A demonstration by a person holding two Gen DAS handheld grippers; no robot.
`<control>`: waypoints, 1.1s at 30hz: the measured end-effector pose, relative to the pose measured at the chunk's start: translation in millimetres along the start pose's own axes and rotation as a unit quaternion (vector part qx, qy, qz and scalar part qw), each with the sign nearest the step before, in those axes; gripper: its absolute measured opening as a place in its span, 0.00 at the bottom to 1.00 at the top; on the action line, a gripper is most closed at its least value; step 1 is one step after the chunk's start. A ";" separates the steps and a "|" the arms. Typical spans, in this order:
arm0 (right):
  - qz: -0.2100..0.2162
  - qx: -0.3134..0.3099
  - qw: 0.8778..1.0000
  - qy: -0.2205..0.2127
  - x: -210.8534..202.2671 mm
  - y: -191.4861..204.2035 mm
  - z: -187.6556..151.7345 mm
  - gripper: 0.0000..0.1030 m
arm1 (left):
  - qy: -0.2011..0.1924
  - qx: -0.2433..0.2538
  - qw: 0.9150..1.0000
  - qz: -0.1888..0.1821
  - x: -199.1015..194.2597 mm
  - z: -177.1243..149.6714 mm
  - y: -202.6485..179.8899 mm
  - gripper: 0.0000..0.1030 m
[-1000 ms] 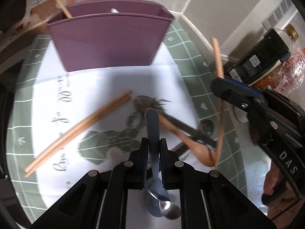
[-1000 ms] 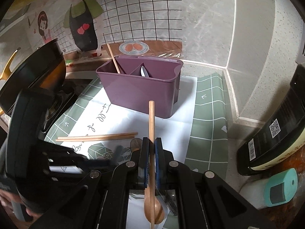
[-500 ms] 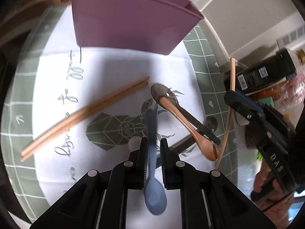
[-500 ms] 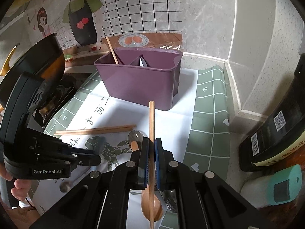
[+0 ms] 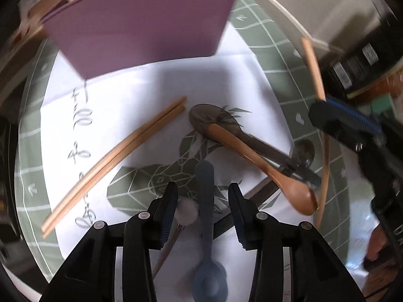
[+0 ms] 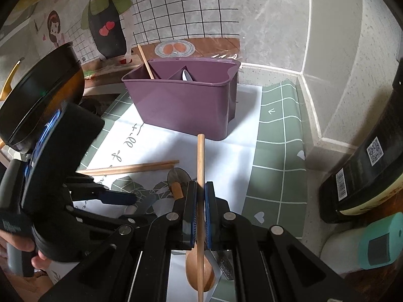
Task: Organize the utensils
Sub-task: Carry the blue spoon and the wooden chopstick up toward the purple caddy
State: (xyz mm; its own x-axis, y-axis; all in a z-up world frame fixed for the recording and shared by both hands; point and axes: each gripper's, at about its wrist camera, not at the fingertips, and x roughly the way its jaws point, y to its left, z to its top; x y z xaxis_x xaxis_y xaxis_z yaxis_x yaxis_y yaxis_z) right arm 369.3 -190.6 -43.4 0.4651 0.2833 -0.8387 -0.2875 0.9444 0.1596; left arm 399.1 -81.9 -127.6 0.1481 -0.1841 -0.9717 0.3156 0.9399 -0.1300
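A purple divided utensil caddy [image 6: 186,100] stands at the far side of the mat; it also fills the top of the left wrist view [image 5: 141,25]. My left gripper [image 5: 202,193] is open, and a blue plastic spoon [image 5: 205,226] lies between its fingers, loose. My right gripper [image 6: 200,188] is shut on a wooden chopstick [image 6: 200,161] that points toward the caddy; the chopstick also shows in the left wrist view [image 5: 313,73]. A chopstick pair [image 5: 115,161], a wooden spoon [image 5: 267,166] and a dark spoon [image 5: 206,115] lie on the mat.
A green-and-white placemat [image 6: 277,151] covers the counter. A dark bottle [image 6: 365,171] and a teal-capped container [image 6: 375,241] stand at the right. A black pan [image 6: 37,100] sits at the left. One chopstick [image 6: 144,60] and a white utensil [image 6: 186,75] stand in the caddy.
My left gripper opened and let go of the blue spoon, which has slid down between the fingers. My right gripper still holds its chopstick, nearly unmoved.
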 end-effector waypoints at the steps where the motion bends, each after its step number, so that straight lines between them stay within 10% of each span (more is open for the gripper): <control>1: 0.002 0.002 1.000 0.000 0.1 -0.2 -0.7 0.05 | -0.014 0.014 1.000 0.007 -0.4 -3.2 -2.1 0.25; 9: 0.027 0.012 0.999 -0.014 -3.0 11.3 -3.4 0.05 | -0.135 0.027 0.990 -0.010 -41.1 -40.9 18.4 0.05; 23: 0.058 0.029 0.996 0.060 41.8 26.1 -0.5 0.26 | -0.180 -0.059 0.981 -0.040 -81.3 -71.4 86.7 0.05; 33: 0.030 0.006 0.994 0.105 90.0 64.6 6.1 0.22 | -0.187 -0.093 0.977 -0.052 -92.9 -84.5 109.8 0.05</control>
State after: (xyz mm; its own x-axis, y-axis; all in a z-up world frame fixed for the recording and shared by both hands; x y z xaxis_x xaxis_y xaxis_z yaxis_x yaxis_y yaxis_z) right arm 397.7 -103.1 -105.3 0.2616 0.2984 -0.9179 -0.2988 0.9293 0.2170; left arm 340.8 62.7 -68.2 0.4671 -0.3407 -0.8160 0.1761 0.9402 -0.2917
